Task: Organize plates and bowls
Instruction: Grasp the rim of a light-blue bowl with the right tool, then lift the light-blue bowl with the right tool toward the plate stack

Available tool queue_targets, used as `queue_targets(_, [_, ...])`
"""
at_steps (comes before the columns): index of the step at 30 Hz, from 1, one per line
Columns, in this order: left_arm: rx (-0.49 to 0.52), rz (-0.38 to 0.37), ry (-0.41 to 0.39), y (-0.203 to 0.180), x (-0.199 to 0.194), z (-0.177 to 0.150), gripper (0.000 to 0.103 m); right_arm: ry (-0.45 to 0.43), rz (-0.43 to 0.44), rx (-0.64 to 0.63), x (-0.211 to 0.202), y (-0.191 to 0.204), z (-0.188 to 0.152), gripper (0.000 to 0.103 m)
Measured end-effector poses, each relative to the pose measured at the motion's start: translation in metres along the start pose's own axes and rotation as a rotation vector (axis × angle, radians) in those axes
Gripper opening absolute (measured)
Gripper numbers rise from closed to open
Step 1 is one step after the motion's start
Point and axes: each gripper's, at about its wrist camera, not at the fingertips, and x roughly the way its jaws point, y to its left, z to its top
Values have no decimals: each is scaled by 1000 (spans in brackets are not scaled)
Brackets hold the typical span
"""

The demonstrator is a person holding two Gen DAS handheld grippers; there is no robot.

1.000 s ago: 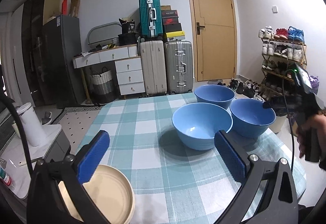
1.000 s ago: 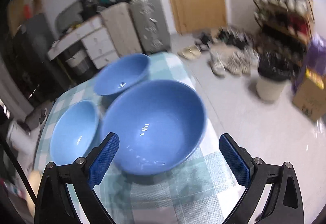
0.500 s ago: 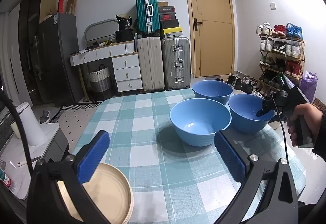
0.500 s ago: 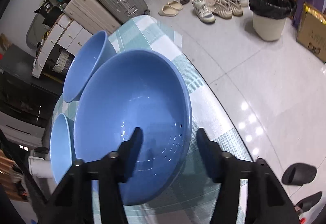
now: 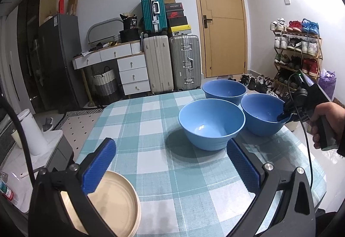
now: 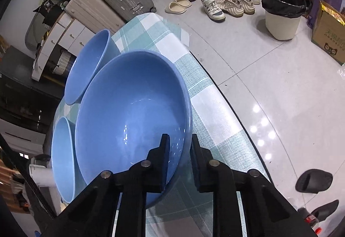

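The near bowl (image 6: 129, 111) sits at the table's (image 6: 215, 107) right edge, touching two more blue bowls (image 5: 212, 123) beside it, all on the checked cloth. The right gripper (image 6: 180, 150) has just been closing and straddles the bowl's rim, one finger inside and one outside, with the wall pinched between them. The left gripper (image 5: 170, 163) hangs wide open and empty over the table's near end, above a cream plate (image 5: 116, 204).
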Motion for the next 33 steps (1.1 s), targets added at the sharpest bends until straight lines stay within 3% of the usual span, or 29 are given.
queue_targets(12, [-32,-5,9,11,0,-1,103,22,-19,-56,-12,-4,-17,11])
queue_targets(22, [-70,-18,17,19,-1,-2,103,85,32,-96,-33,-18,-64,11])
queue_targets(33, [-102,-9,28,26,1,-5,103,203,124,-231,-42,16,-142,11])
